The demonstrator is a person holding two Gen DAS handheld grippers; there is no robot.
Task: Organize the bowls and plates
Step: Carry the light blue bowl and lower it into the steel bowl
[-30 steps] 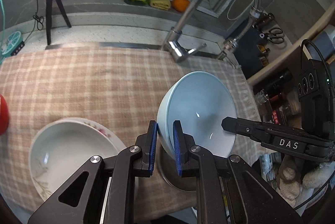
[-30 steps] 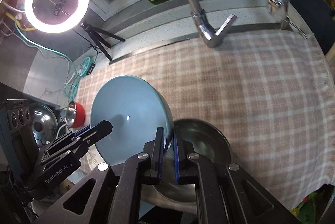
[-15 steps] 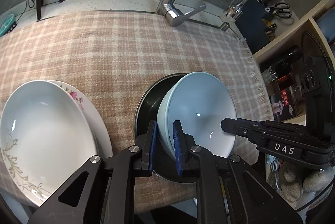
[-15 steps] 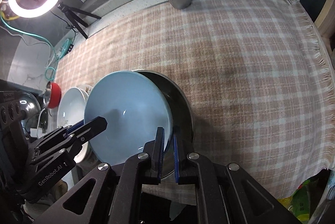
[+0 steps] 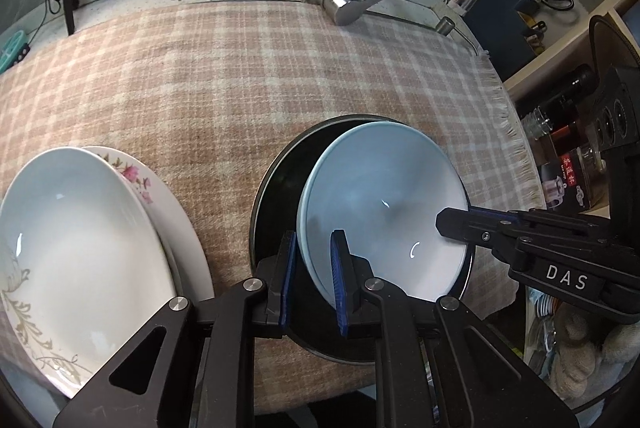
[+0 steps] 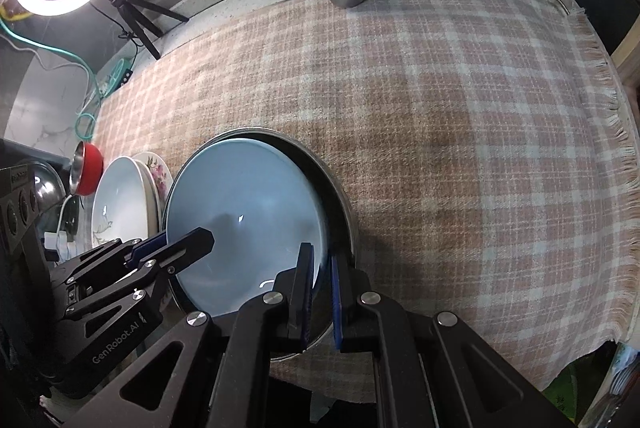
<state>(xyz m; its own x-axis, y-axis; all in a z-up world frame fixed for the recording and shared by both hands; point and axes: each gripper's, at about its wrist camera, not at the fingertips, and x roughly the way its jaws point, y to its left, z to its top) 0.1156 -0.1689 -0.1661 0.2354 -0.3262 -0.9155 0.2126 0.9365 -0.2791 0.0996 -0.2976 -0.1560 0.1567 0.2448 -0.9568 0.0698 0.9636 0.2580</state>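
1. The left gripper (image 5: 313,274) pinches the near-left rim of a pale blue bowl (image 5: 384,211), its blue pads narrow on the thin wall; the right gripper (image 6: 320,292) clamps the opposite rim just as tightly, so the bowl hangs between the two.
2. The bowl sits inside a dark metal pan (image 5: 276,187) on the checked cloth (image 5: 224,75), tilted, its far edge close to the pan's wall; whether its base touches the pan's floor cannot be told.
3. The step in hand appears to be nesting the bowl; done well, both sides should go down level and together, and the pads should open only once the base is seated, to avoid a knock against metal.
4. The bowl is glazed, smooth and glossy, likely slippery; its rim is thin and unchipped where visible.
5. Left of the pan lie two stacked white plates (image 5: 72,228), the lower one flowered.
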